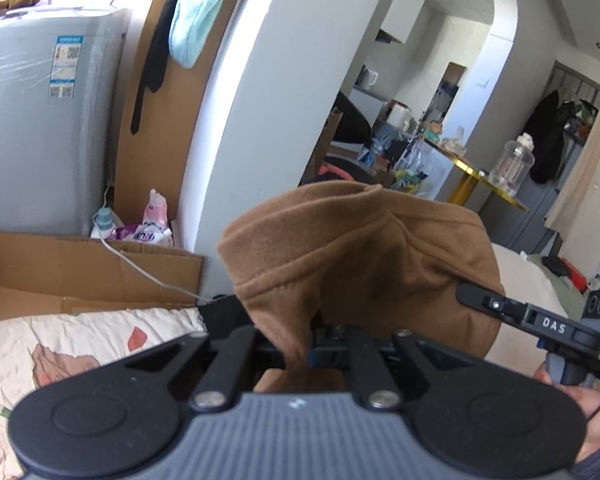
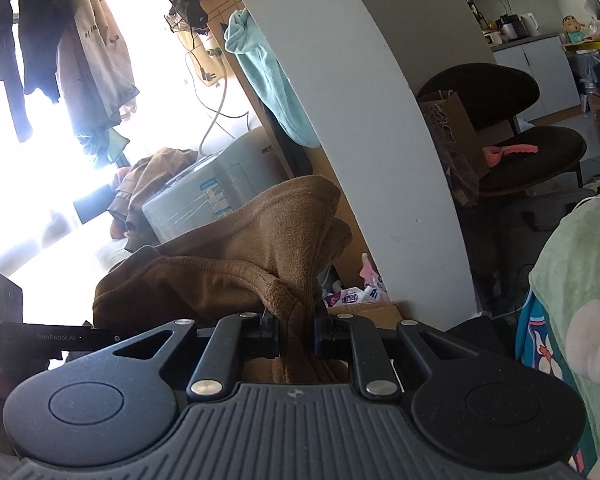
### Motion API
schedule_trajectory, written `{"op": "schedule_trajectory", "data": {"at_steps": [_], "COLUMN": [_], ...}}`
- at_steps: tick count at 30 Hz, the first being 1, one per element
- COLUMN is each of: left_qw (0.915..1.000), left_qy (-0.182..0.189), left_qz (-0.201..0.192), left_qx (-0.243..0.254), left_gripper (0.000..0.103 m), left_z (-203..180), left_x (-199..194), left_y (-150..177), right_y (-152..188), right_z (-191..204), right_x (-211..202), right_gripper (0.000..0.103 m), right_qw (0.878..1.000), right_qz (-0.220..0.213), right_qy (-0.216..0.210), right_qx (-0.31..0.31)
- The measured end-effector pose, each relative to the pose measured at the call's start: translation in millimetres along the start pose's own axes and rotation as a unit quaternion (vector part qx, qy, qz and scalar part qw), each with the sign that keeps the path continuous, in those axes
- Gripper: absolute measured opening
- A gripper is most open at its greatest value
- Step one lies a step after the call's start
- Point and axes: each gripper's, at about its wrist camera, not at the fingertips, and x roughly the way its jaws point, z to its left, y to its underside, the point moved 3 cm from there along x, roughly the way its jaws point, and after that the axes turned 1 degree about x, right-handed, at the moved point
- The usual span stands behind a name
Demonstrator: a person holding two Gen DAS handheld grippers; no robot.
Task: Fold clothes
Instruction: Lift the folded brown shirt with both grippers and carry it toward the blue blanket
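Each hand-held gripper, left [image 1: 316, 336] and right [image 2: 296, 336], pinches the soft brown fleece garment [image 1: 360, 248] aloft (bunched, not spread); no fold shows yet. By my judgement, folding is barely begun.

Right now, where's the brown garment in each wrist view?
Left wrist: brown garment centre frame, bunched up, pinched in the left tongs.
Right wrist: centre-left, pinched in the right tongs.
Shared landmark: the teal towel hanging beside the curved white wall.
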Motion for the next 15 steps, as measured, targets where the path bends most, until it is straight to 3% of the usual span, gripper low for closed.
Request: {"op": "schedule_trajectory", "data": {"at_steps": [9, 15], "left_qw": [0.9995, 0.997], "left_qy": [0.019, 0.062], "left_qz": [0.021, 0.033], "left_qx": [0.015, 0.033], "left_gripper": [0.007, 0.007], "left_z": [5, 19], "left_x": [41, 84], "left_y": [-8, -7], "right_y": [8, 16], "right_z": [-12, -19], "right_x": [21, 52], "right_gripper": [0.014, 0.014], "right_qw": [0.998, 0.991], "right_qz": [-0.021, -0.026], "right_qy": [0.06, 0.127], "right_qx": [-0.007, -0.034]}}
